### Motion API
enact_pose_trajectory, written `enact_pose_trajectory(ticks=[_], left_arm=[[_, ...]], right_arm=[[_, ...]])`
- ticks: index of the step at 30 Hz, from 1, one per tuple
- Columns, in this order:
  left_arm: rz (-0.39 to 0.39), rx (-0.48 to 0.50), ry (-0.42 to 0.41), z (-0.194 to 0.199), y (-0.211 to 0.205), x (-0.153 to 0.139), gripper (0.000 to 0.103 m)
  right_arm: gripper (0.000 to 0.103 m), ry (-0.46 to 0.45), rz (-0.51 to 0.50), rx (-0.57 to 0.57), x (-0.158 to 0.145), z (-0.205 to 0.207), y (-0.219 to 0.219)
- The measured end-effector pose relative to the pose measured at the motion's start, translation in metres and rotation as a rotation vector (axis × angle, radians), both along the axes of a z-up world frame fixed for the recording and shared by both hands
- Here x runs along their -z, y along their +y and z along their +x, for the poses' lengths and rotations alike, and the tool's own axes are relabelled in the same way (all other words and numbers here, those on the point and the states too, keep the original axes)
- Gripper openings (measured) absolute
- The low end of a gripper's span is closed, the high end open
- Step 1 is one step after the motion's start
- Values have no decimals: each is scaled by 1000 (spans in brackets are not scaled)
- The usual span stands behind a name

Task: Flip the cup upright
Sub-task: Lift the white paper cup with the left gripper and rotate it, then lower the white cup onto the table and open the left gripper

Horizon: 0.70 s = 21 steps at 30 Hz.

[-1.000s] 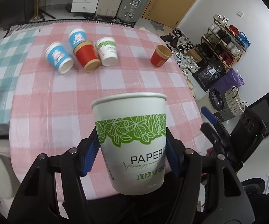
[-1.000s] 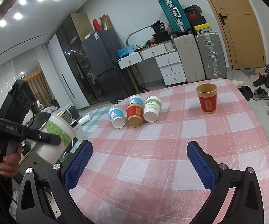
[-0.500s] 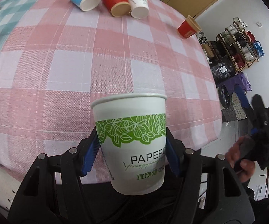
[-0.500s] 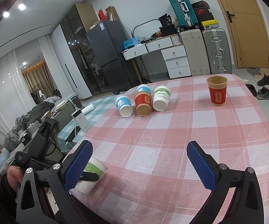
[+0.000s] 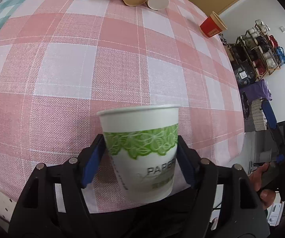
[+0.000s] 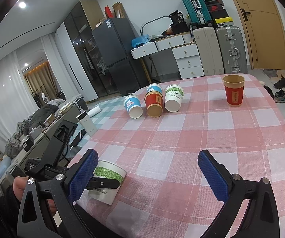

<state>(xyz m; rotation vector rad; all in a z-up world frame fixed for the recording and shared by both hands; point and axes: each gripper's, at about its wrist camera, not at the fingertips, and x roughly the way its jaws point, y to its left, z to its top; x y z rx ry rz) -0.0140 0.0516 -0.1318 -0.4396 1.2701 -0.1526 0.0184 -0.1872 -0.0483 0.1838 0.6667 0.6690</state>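
My left gripper (image 5: 140, 158) is shut on a white paper cup with a green leaf band (image 5: 142, 150), held upright, mouth up, at the near edge of the pink checked table (image 5: 122, 59). The same cup shows in the right wrist view (image 6: 107, 180), low at the table's near left corner, with its base at or just above the cloth. My right gripper (image 6: 148, 174) is open and empty above the table's near part. Several cups lie on their sides at the far end: a blue one (image 6: 132, 107), a red one (image 6: 153, 106) and a white one with a green band (image 6: 173, 99).
A red cup (image 6: 234, 91) stands upright at the far right of the table. A shoe rack (image 5: 261, 49) and bags stand beyond the table's right edge. A desk, suitcases and a fridge line the far wall. Clutter sits to the left of the table.
My left gripper has carried the upright cup down and forward to the table's near edge. The right gripper has stayed open and nearly still.
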Motion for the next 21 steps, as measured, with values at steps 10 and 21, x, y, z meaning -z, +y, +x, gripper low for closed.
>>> enact_pose_trajectory(ticks=[10,21], left_arm=[[168,-26,-157,-9,7,-49,82],[444,-208,-505,-64,18,-138,102]], right_arm=[[103,15,9,-21,-6,-1,7],[103,-14,48,-119,-34,-20,33]])
